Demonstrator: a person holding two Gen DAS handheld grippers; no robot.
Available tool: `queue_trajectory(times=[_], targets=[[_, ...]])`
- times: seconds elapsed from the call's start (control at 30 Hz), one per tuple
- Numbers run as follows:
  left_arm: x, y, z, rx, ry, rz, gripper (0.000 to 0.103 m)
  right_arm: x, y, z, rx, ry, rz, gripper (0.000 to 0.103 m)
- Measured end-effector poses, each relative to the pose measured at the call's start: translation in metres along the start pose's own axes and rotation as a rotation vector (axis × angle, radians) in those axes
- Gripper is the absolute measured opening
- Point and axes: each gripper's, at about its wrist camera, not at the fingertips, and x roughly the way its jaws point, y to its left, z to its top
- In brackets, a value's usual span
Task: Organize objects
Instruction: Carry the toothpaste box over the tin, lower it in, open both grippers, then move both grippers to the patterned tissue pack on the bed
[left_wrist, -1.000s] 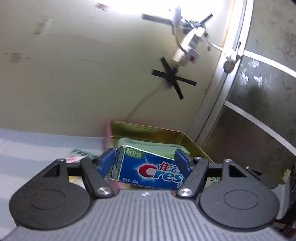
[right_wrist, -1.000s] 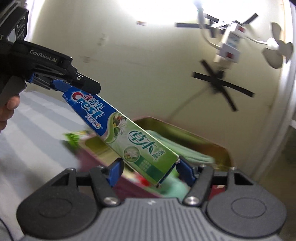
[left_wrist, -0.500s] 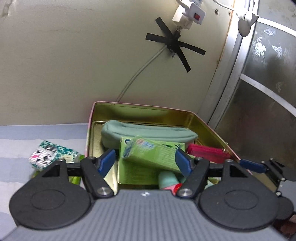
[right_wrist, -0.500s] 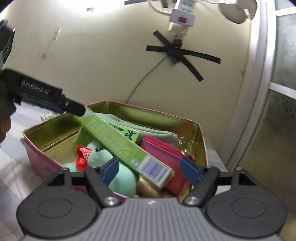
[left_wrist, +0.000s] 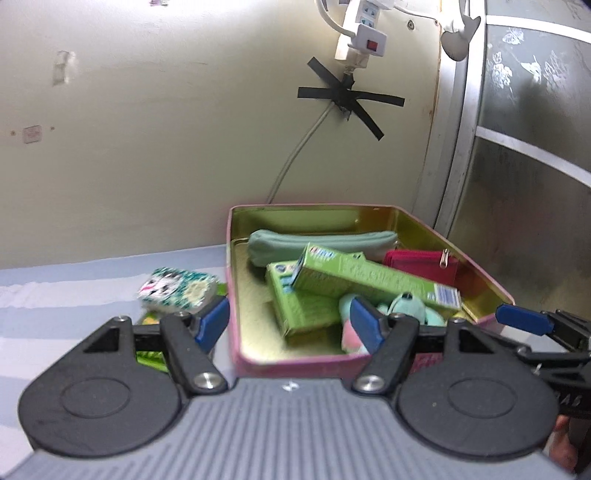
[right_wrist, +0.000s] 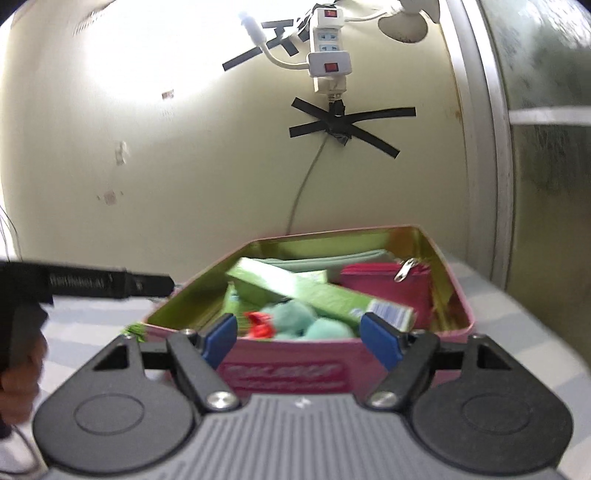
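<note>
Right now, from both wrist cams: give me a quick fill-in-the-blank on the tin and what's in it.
1. The long green toothpaste box lies inside the pink ____, resting slanted on the other items.
2. The zippered pouch at the tin's back right corner is ____ in colour.
3. The patterned packet lies ____ the tin, on the striped cloth.
4. Both grippers' jaws hold ____.

Missing words: tin; red; outside; nothing
</note>
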Motion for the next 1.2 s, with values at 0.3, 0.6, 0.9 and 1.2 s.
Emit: queue_trajectory(times=[0.3, 0.6, 0.9, 1.2], targets=[[-0.025, 0.035, -0.021, -0.024, 0.019, 0.086, 0.074, -0.007, 0.041, -0.018, 0.055, 0.044, 0.090, 0.076], [-0.035, 0.082, -0.039, -0.058, 0.035, 0.191, 0.074, -0.002, 0.092, -0.021, -0.008, 0.074, 0.148, 0.076], [-0.038, 0.127, -0.053, -0.102, 0.046, 0.274, 0.074, 0.013, 0.133, -0.027, -0.084, 0.118, 0.186, 0.075], [-0.037, 0.173, -0.069, -0.143, 0.046, 0.354, 0.074, 0.036, 0.177, -0.032, -0.204, 0.174, 0.214, 0.074]])
